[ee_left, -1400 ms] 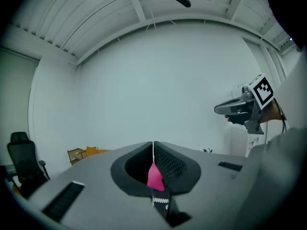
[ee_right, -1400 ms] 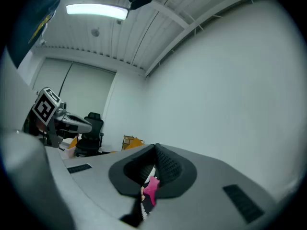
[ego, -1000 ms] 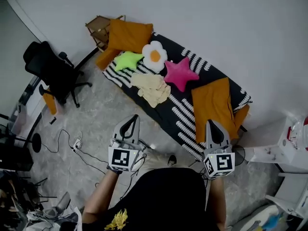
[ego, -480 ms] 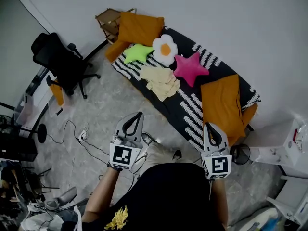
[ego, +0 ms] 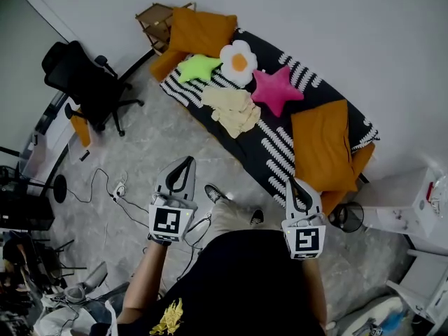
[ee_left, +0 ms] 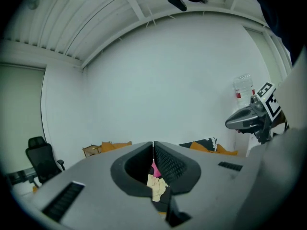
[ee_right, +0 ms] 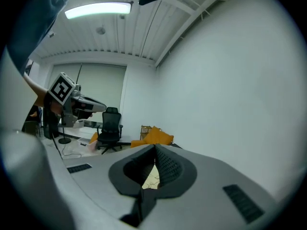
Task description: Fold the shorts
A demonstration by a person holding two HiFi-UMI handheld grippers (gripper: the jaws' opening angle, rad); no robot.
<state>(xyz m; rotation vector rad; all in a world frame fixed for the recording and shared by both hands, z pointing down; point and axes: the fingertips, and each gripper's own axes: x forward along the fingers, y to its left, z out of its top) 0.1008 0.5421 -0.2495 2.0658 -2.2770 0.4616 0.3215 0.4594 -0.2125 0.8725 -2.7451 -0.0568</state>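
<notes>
- Zero folds done. On the left, left gripper [ego: 187, 162] has its jaws closed on nothing, over the floor and well apart from the bed [ego: 274, 151].
- Middle: shorts [ego: 232, 110] lie in a pale yellow crumpled heap on the striped cover, between green star cushion [ego: 197, 68] and pink star cushion [ego: 275, 89].
- On the right, right gripper [ego: 293, 183] has its jaws together too, empty, near the bed's edge.
- Left to do, my read: reach, spread flat, fold. All of it.
</notes>
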